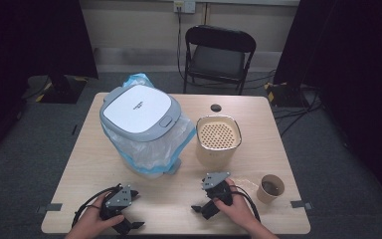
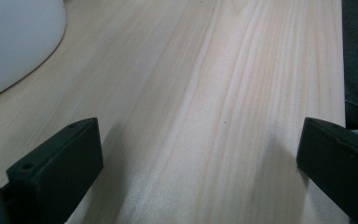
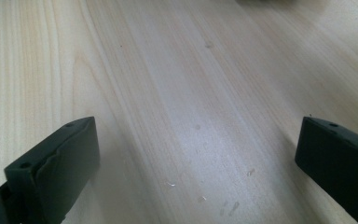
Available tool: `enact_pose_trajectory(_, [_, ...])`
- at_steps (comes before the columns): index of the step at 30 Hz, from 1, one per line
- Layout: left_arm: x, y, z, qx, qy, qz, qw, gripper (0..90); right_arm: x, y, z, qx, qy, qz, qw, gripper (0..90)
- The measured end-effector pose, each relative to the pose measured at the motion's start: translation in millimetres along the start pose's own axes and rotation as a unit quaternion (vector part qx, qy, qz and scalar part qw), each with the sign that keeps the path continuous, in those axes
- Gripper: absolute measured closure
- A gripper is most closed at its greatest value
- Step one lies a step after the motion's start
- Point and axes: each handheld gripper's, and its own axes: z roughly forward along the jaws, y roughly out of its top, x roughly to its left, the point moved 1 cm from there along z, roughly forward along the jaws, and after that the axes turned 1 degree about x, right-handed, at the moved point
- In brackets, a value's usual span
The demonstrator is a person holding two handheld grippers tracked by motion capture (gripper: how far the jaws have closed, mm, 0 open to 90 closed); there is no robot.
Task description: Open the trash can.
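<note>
My left gripper (image 1: 136, 209) rests on the wooden table (image 1: 179, 199) near its front left edge, held by a hand, jaws wide apart with nothing between them. In the left gripper view the left gripper (image 2: 200, 154) frames bare wood, and the white side of the bin (image 2: 14, 42) shows at the top left. My right gripper (image 1: 199, 197) lies near the front centre-right, open too, pointing left. In the right gripper view the right gripper (image 3: 198, 154) spans bare wood with a few small wet-looking specks (image 3: 200, 198).
A white-lidded bin (image 1: 138, 112) lined with a clear bag stands at centre left. A beige container with a perforated top (image 1: 218, 135) stands right of it. A paper cup (image 1: 270, 188) sits front right. A black folding chair (image 1: 219, 57) stands beyond the table.
</note>
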Motion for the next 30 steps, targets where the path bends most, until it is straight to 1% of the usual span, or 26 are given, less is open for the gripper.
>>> enact_pose_trajectory(7, [0.0, 0.0, 0.0, 0.000, 0.000, 0.000, 1.0000, 0.0, -0.2, 0.2, -0.4, 0.002, 0.000, 0.002, 1.0000, 0.0])
enact_pose_trajectory(8, [0.0, 0.1, 0.1, 0.000, -0.001, 0.000, 1.0000, 0.0, -0.8, 0.7, -1.1, 0.006, 0.006, 0.001, 1.0000, 0.0])
enact_pose_trajectory(10, [0.1, 0.0, 0.1, 0.000, -0.001, 0.000, 1.0000, 0.0, -1.4, 1.9, -2.4, 0.017, 0.006, -0.001, 0.9998, 0.6])
enact_pose_trajectory(11, [0.1, 0.0, 0.1, 0.000, -0.001, 0.000, 1.0000, 0.0, -1.9, 2.8, -3.4, 0.022, 0.008, -0.003, 0.9997, 4.2])
enact_pose_trajectory(12, [0.1, 0.0, 0.1, 0.000, -0.001, 0.000, 1.0000, 0.0, -1.9, 2.8, -3.4, 0.022, 0.008, -0.003, 0.9997, 4.2])
enact_pose_trajectory(13, [0.0, 0.0, 0.3, -0.002, -0.001, -0.001, 1.0000, 0.0, -3.2, 4.0, -5.6, 0.020, 0.009, -0.004, 0.9997, 13.0])
enact_pose_trajectory(14, [0.1, 0.0, 0.1, -0.001, -0.001, 0.000, 1.0000, 0.0, -7.0, 7.7, -11.1, 0.019, 0.030, 0.009, 0.9993, 18.4])
enact_pose_trajectory(15, [0.1, 0.0, 0.1, 0.000, -0.001, 0.000, 1.0000, 0.0, -8.3, 9.1, -12.9, 0.019, 0.030, 0.012, 0.9993, 13.7])
enact_pose_trajectory(16, [0.0, 0.0, 0.1, -0.001, -0.001, 0.000, 1.0000, 0.0, -9.3, 10.6, -15.0, 0.019, 0.027, 0.015, 0.9994, 14.4])
enact_pose_trajectory(17, [0.1, 0.0, 0.1, -0.001, -0.001, 0.000, 1.0000, 0.0, -10.6, 12.5, -18.1, 0.020, 0.018, 0.014, 0.9995, 17.1])
enact_pose_trajectory(20, [0.0, 0.0, 0.1, -0.001, -0.001, 0.000, 1.0000, 0.0, -15.1, 19.5, -27.5, 0.023, 0.015, 0.017, 0.9995, 16.0])
enact_pose_trajectory(21, [0.0, 0.0, 0.1, -0.001, -0.001, 0.000, 1.0000, 0.0, -15.1, 19.5, -27.5, 0.023, 0.015, 0.017, 0.9995, 16.0])
enact_pose_trajectory(22, [0.0, 0.0, 0.1, -0.001, -0.001, 0.000, 1.0000, 0.0, -19.8, 26.3, -34.2, 0.025, 0.019, 0.017, 0.9994, 16.1])
enact_pose_trajectory(23, [0.0, 0.0, 0.1, -0.001, -0.001, 0.000, 1.0000, 0.0, -19.8, 26.3, -34.2, 0.025, 0.019, 0.017, 0.9994, 16.1])
enact_pose_trajectory(24, [0.0, 0.0, 0.1, -0.001, 0.000, -0.001, 1.0000, 0.0, -23.5, 33.2, -40.4, 0.030, 0.018, 0.017, 0.9993, 16.1])
enact_pose_trajectory(25, [0.0, 0.0, 0.1, -0.001, 0.000, -0.001, 1.0000, 0.0, -23.5, 33.2, -40.4, 0.030, 0.018, 0.017, 0.9993, 16.1])
enact_pose_trajectory(26, [0.0, 0.0, 0.1, -0.001, 0.000, 0.000, 1.0000, 0.0, -26.3, 40.9, -47.0, 0.031, 0.018, 0.013, 0.9993, 16.2])
enact_pose_trajectory(27, [0.0, 0.0, 0.1, -0.001, 0.000, 0.000, 1.0000, 0.0, -26.3, 40.9, -47.0, 0.031, 0.018, 0.013, 0.9993, 16.2])
enact_pose_trajectory(28, [0.0, 0.0, 0.0, -0.001, 0.000, 0.000, 1.0000, 0.0, -27.8, 49.1, -53.2, 0.033, 0.018, 0.010, 0.9992, 16.5])
enact_pose_trajectory(30, [0.0, 0.0, 0.0, -0.001, 0.000, 0.000, 1.0000, 0.0, -28.0, 56.3, -58.3, 0.033, 0.018, 0.005, 0.9993, 16.6])
